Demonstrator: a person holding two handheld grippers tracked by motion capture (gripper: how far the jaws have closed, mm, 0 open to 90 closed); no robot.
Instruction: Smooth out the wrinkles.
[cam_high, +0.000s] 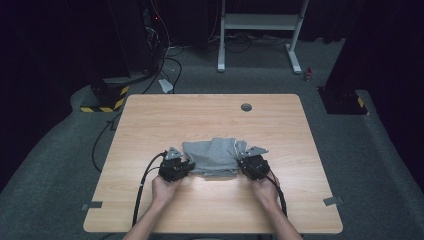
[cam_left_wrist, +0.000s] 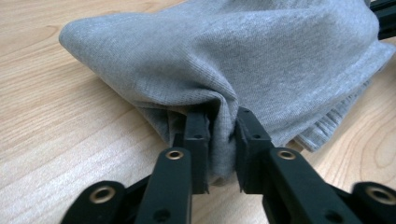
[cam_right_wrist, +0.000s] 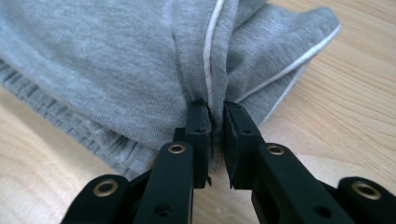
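Grey folded garment (cam_high: 214, 156) lay on the wooden bench (cam_high: 150, 125) toward its near edge, left claw (cam_left_wrist: 222, 140) pinched a bunched fold at its left end, right claw (cam_right_wrist: 215, 135) pinched the white-piped seam at its right end.

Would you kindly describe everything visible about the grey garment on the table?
The grey garment is soft knit, folded into a rumpled bundle near the front middle of the wooden table. It has a ribbed hem and thin white piping. The left gripper pinches a fold at one end, the right gripper a piped seam at the other.
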